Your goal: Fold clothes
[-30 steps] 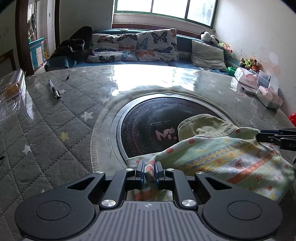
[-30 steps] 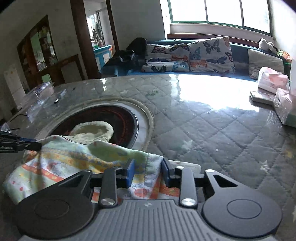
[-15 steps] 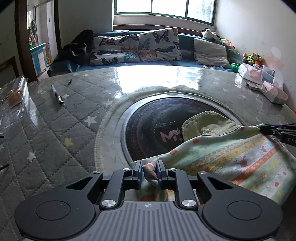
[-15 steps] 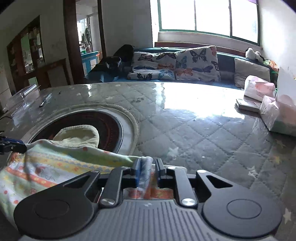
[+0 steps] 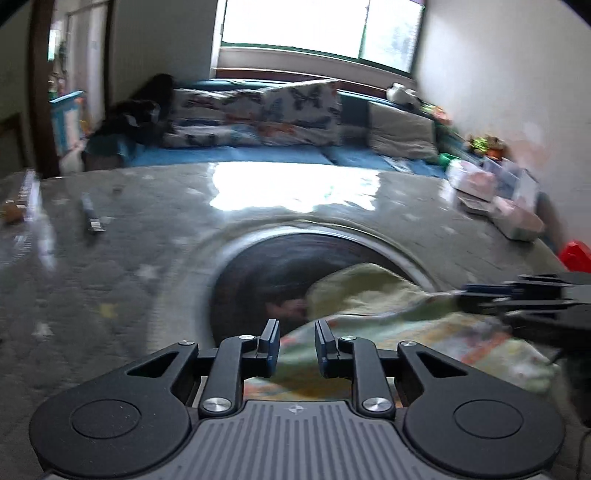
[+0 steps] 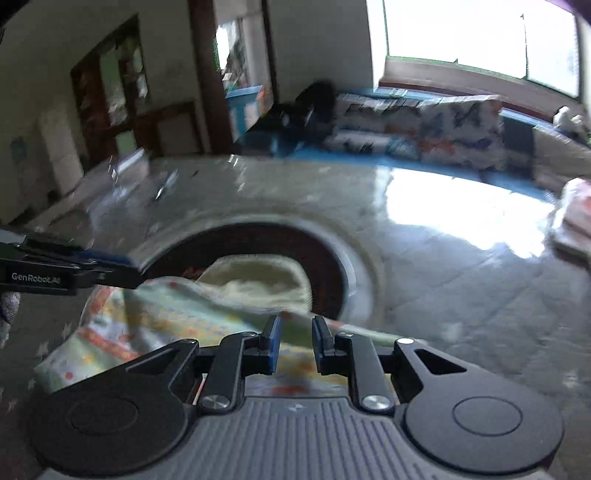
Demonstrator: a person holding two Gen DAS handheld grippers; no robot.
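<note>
Daylight floods from the window (image 5: 317, 27), glaring white off the surface (image 5: 295, 186). Both views are motion-blurred, with fisheye bending and dark corners.

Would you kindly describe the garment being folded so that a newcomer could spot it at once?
Start from the grey quilted table and find the dark round inset at its centre. The garment lies over the near edge of that circle, between the two pairs of tongs. It is the only soft thing there: pale green-yellow cloth with orange patterned bands.
</note>
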